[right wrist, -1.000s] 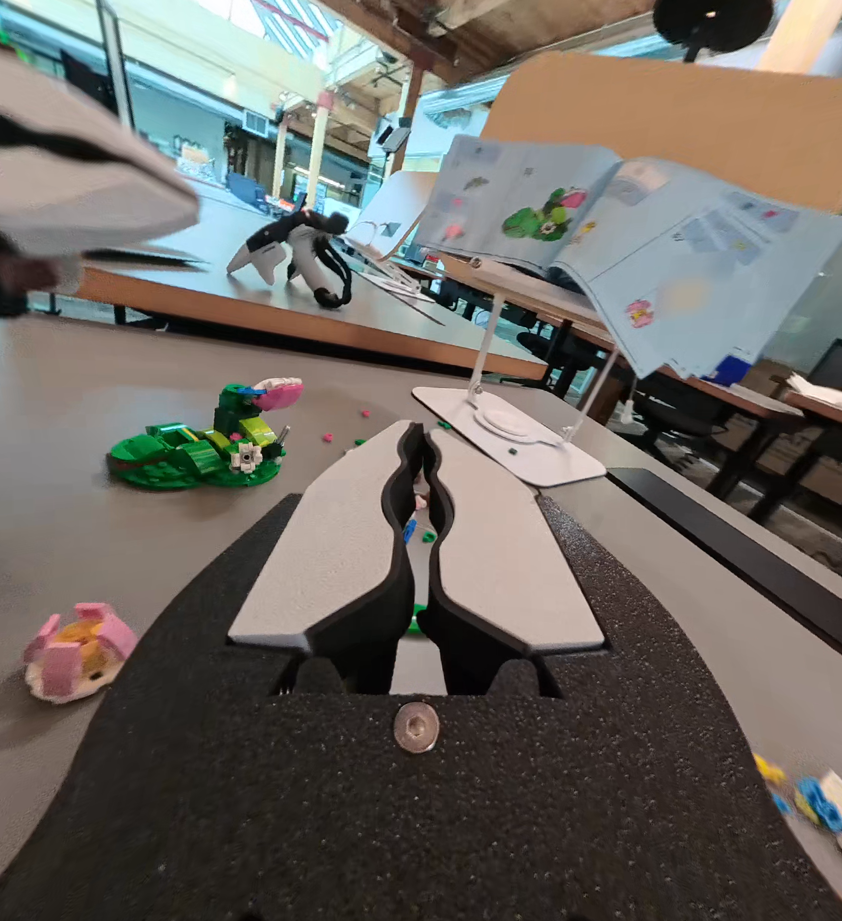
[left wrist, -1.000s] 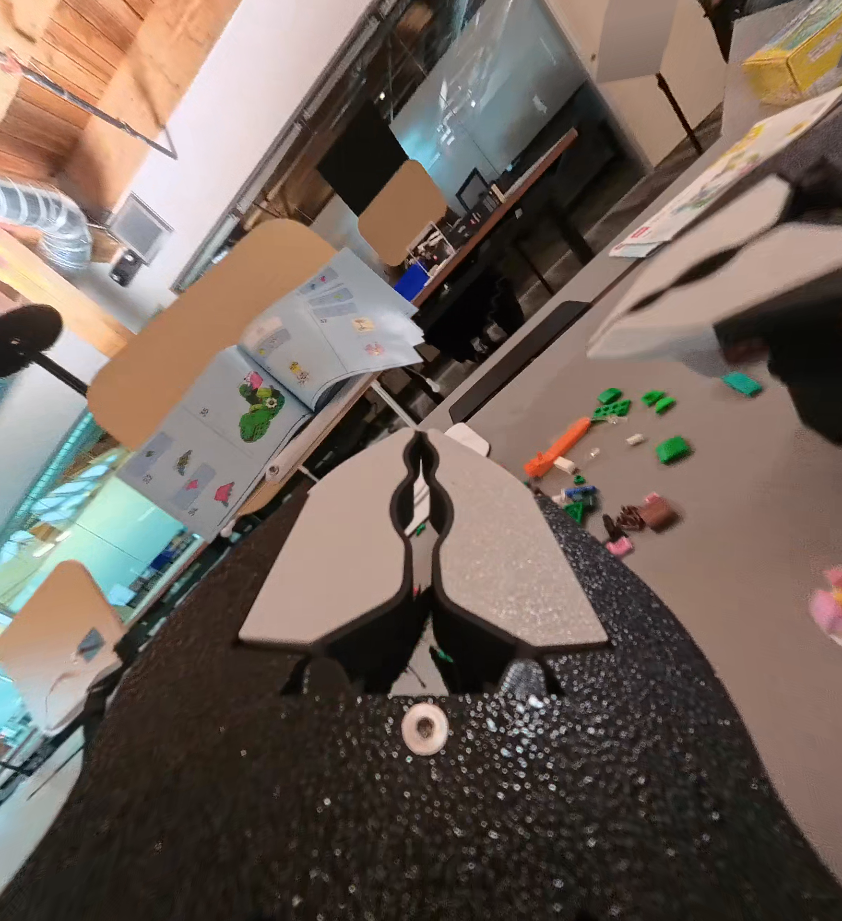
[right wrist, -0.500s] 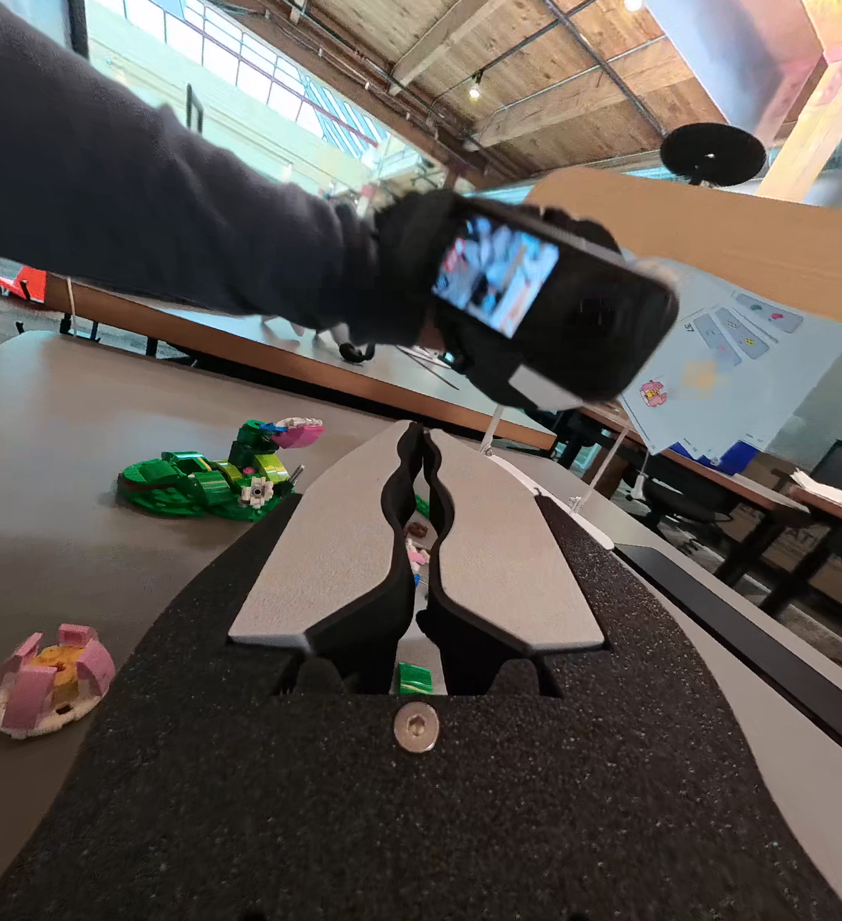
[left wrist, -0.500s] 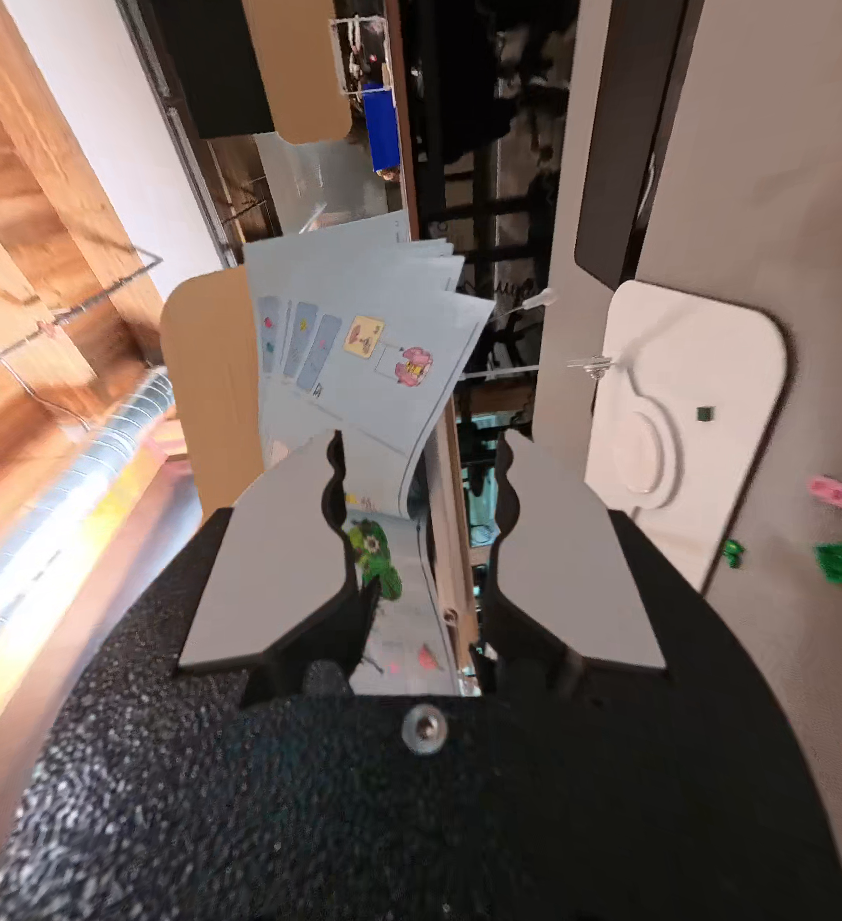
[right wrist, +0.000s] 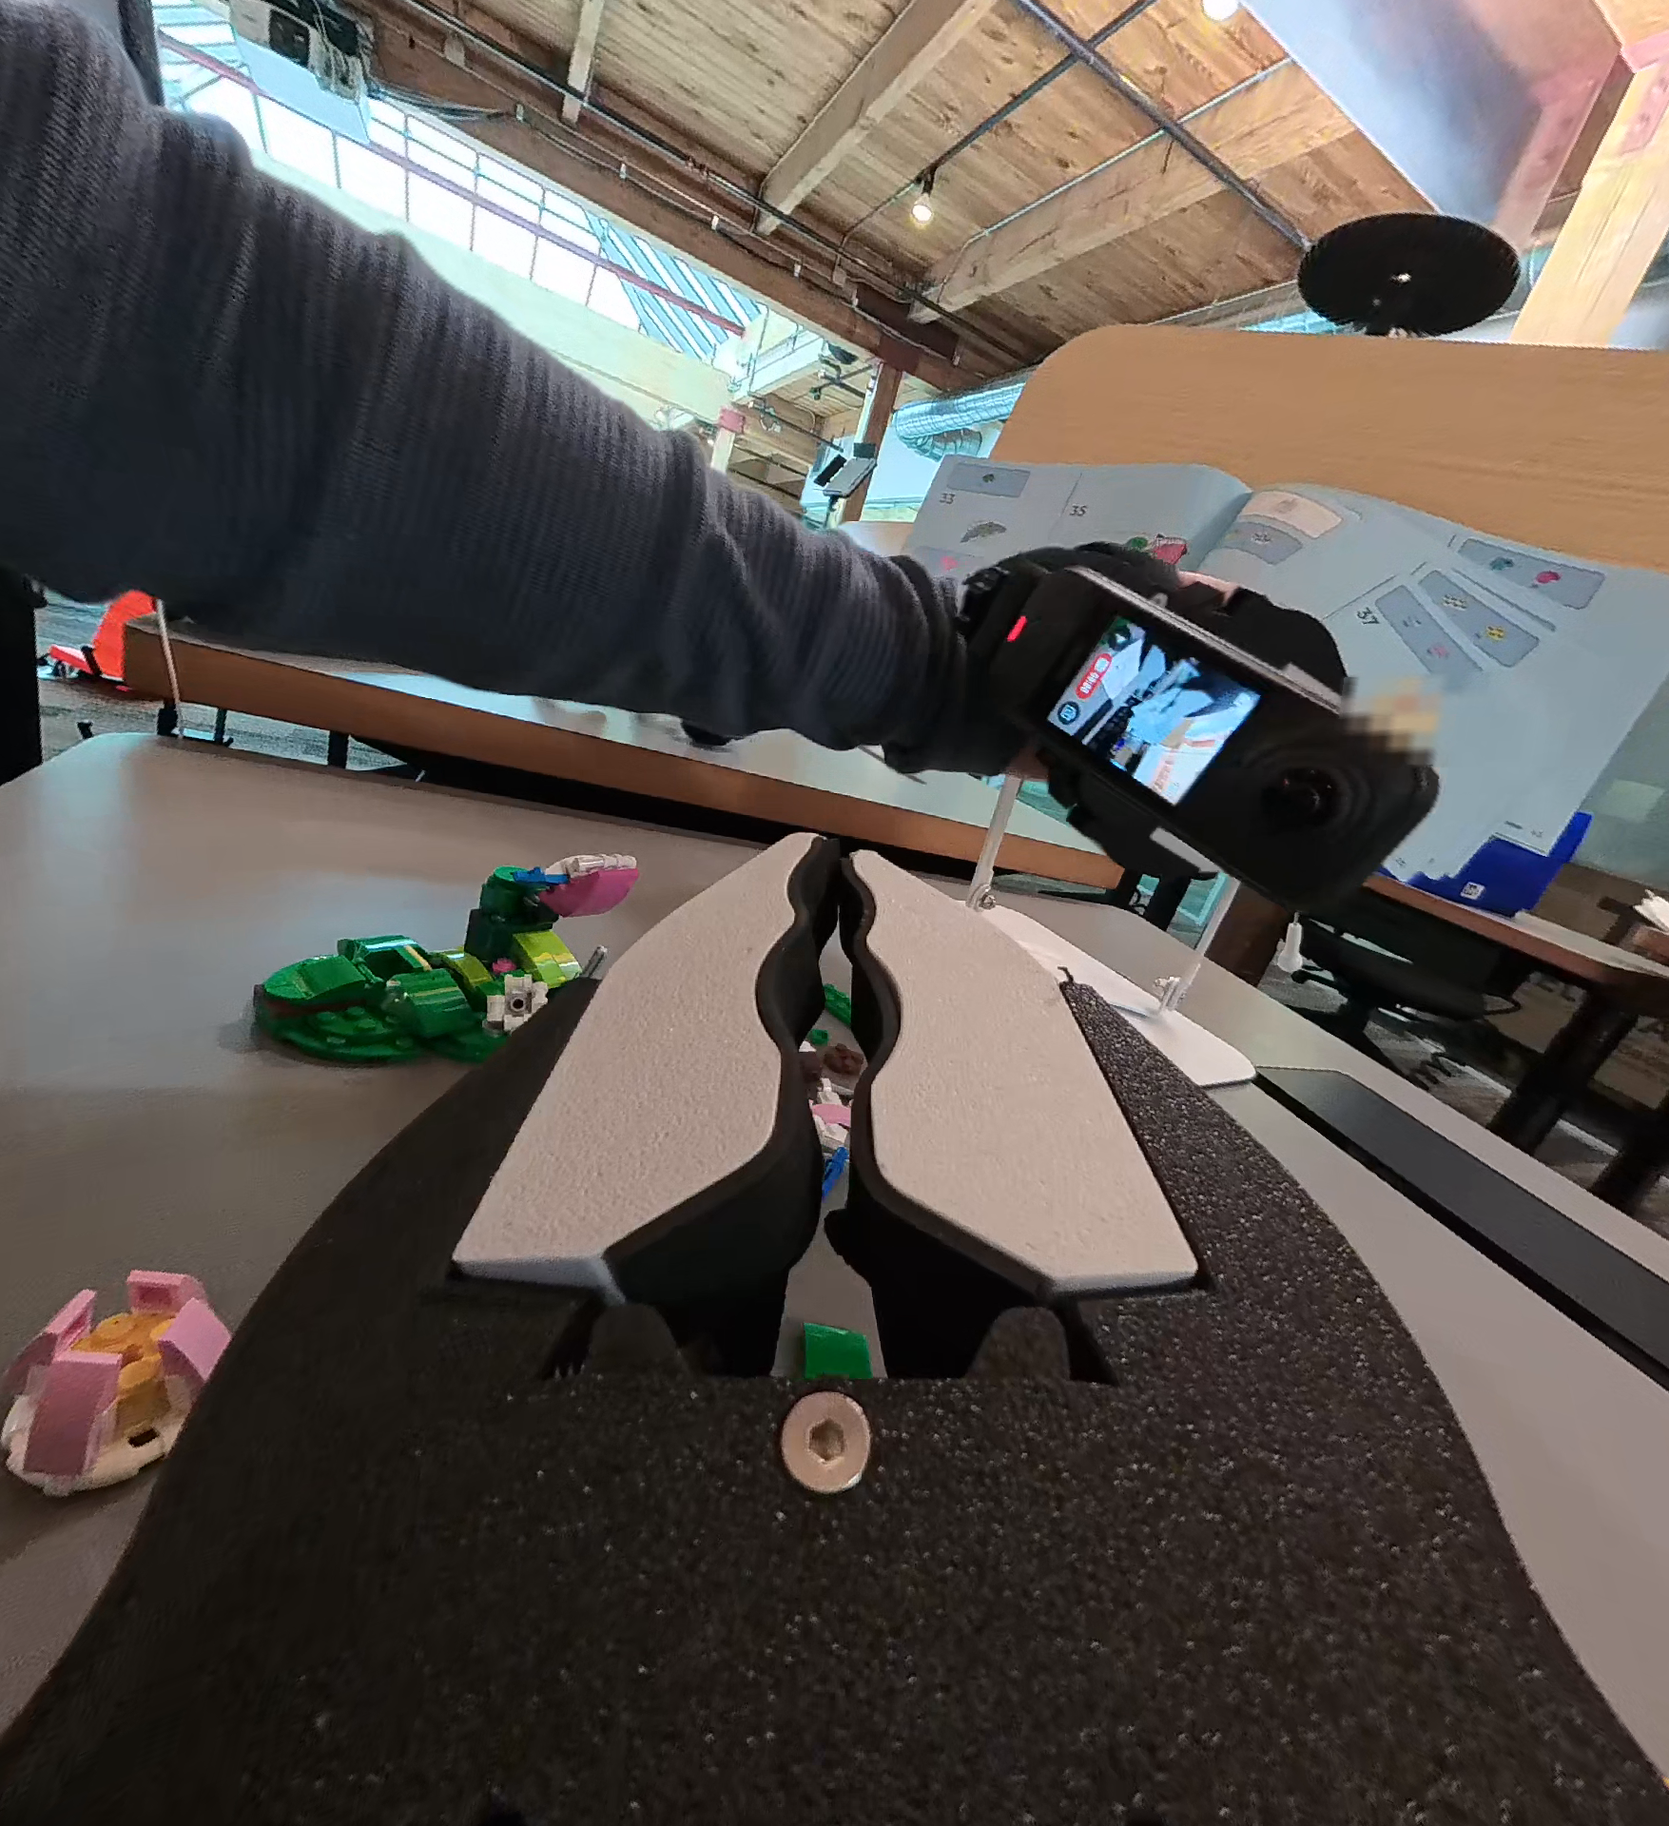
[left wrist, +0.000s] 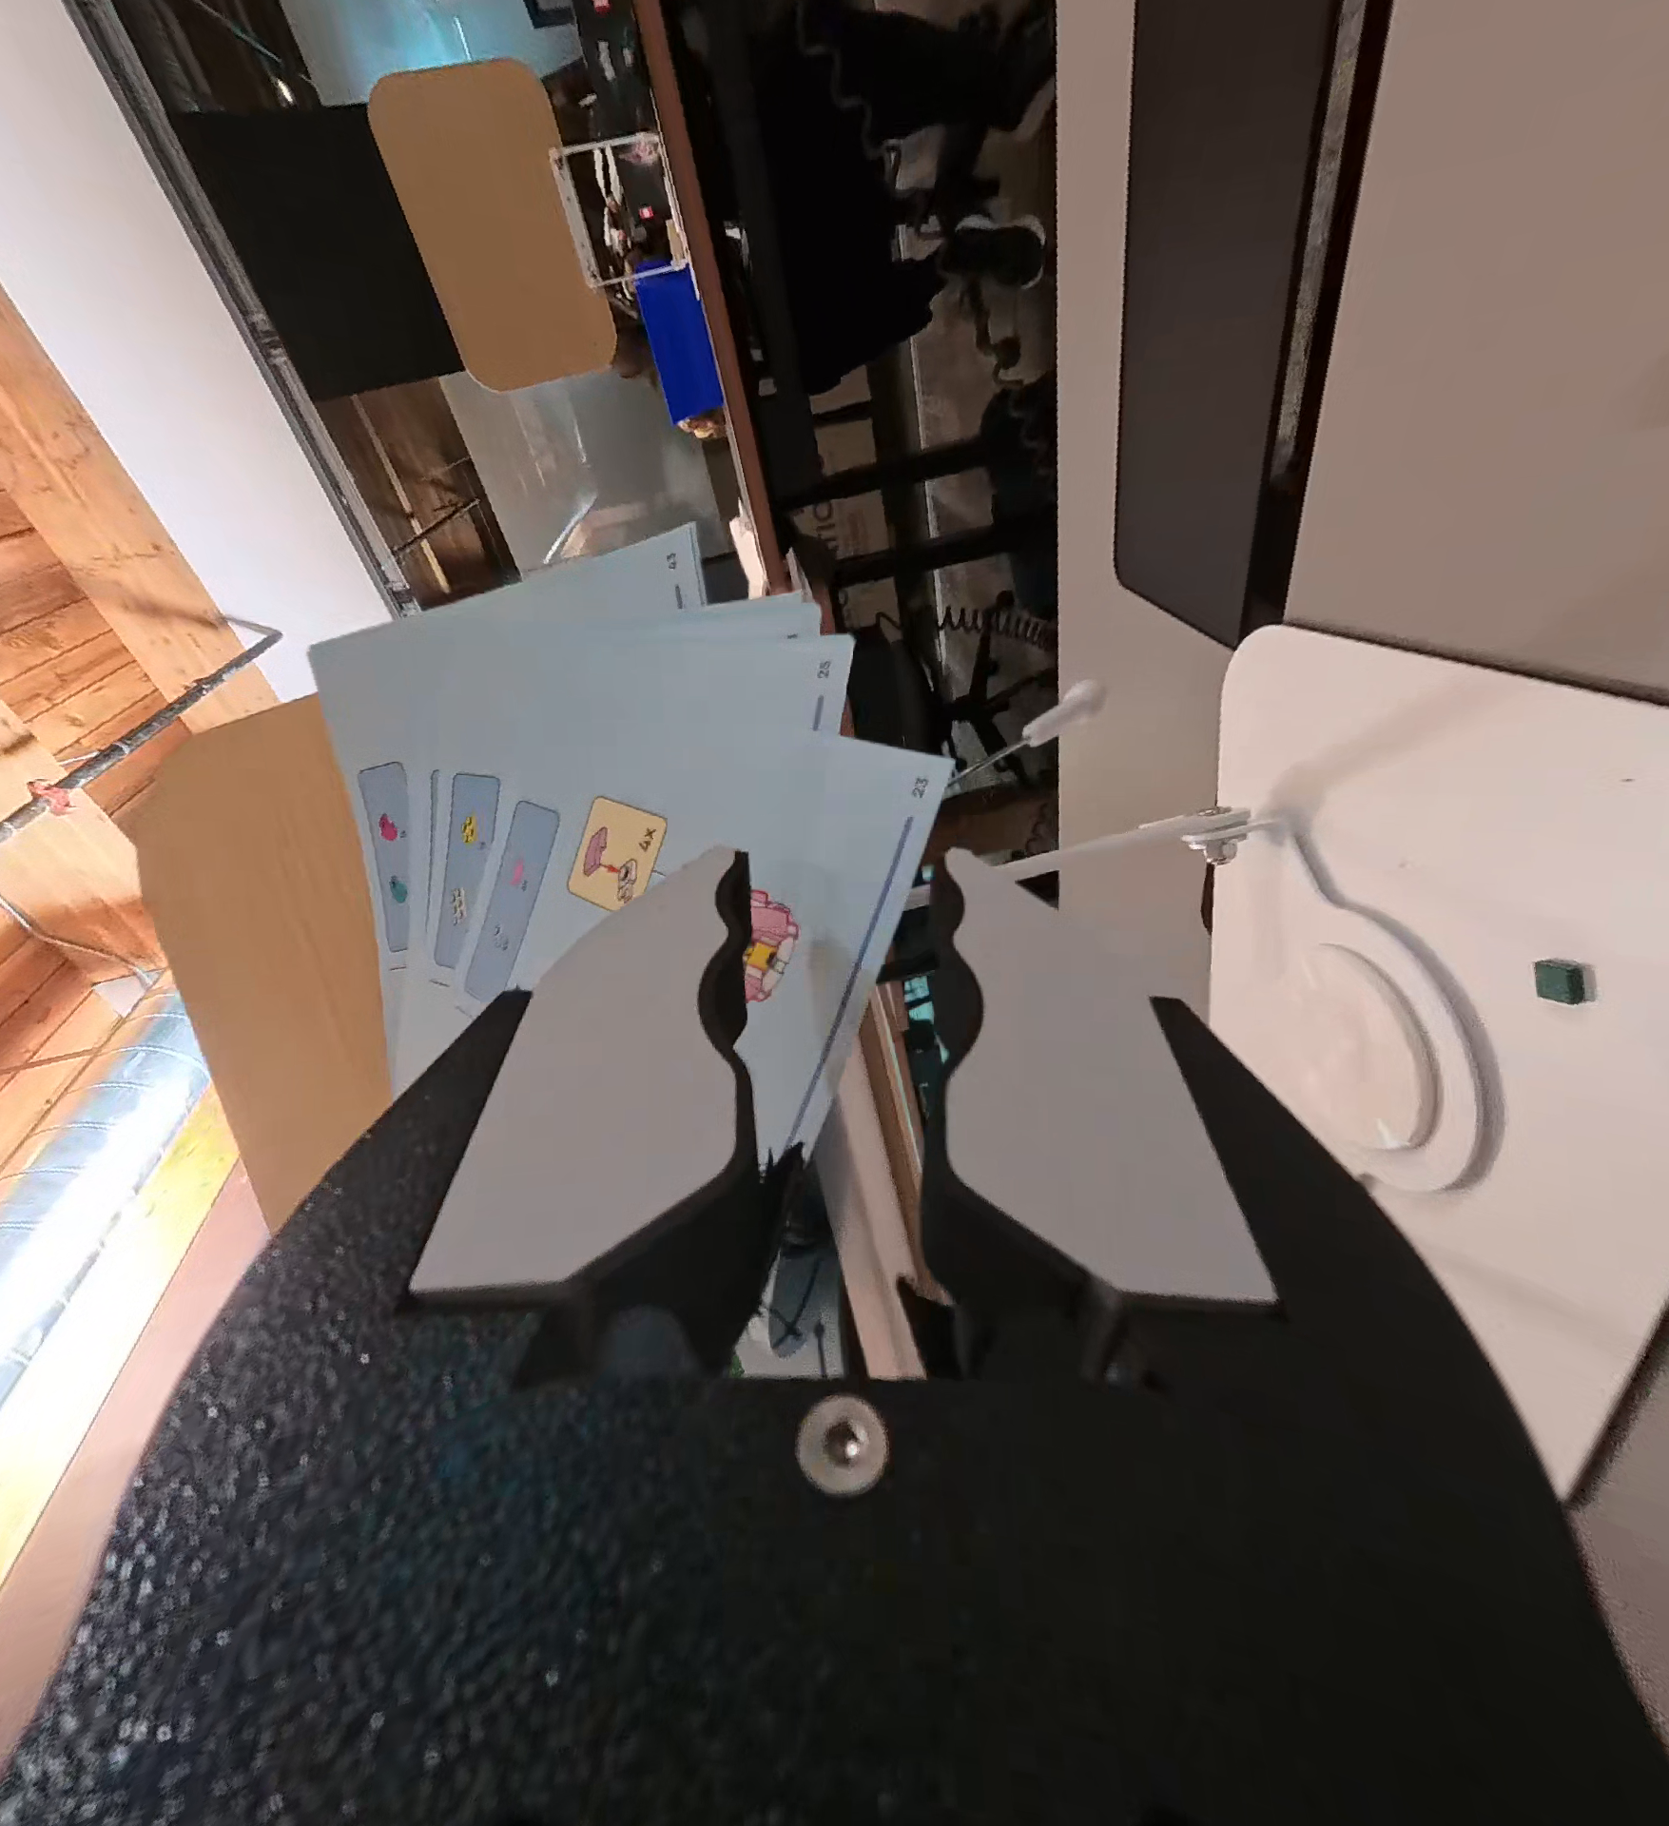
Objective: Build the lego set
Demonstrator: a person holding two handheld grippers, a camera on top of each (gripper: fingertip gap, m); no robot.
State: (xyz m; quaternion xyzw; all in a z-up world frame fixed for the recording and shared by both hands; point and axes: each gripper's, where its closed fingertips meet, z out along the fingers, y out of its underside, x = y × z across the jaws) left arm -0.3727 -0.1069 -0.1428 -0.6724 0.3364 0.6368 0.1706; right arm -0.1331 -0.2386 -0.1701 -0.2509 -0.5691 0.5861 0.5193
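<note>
From my remote seat both feeds look bright with daylight from the skylights [right wrist: 553, 237] (strong fisheye bending at the edges), the sleeve [right wrist: 366, 474] softly blurred, the table [right wrist: 119, 889] shadows faint.

Page numbers on instruction booklet [left wrist: 613, 711]; small red badge on camera screen [right wrist: 1156, 706]

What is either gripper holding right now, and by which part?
Nothing. The left gripper is open around the edge of a pale blue instruction booklet page, not clamped. The right gripper is shut and empty.
</note>
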